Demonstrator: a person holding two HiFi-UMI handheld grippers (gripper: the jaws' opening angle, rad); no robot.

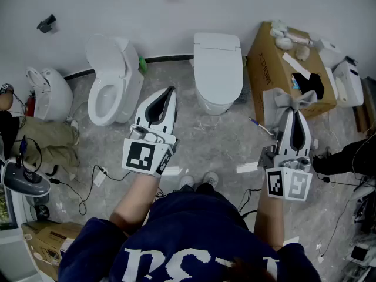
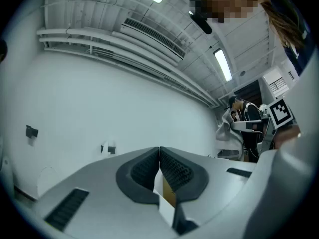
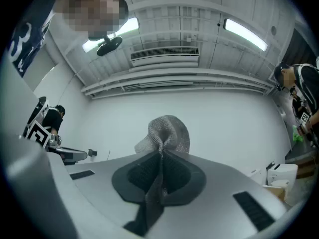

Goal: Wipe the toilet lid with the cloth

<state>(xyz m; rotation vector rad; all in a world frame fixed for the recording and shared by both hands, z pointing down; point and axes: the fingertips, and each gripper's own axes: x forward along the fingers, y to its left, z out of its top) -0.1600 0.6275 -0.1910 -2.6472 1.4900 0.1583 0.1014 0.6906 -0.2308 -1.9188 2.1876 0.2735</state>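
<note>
A white toilet with its lid down stands against the far wall, just right of centre. My right gripper is shut on a grey mesh cloth, held up to the right of that toilet and in front of a cardboard box. In the right gripper view the cloth bunches above the closed right gripper and hangs down through it. My left gripper is raised between the two toilets, apart from both. The left gripper is shut, with nothing held.
An open-seat toilet stands at the left, another toilet further left. A cardboard box with oddments on top sits right of the lidded toilet. Cables trail on the grey floor. Another person stands at the right.
</note>
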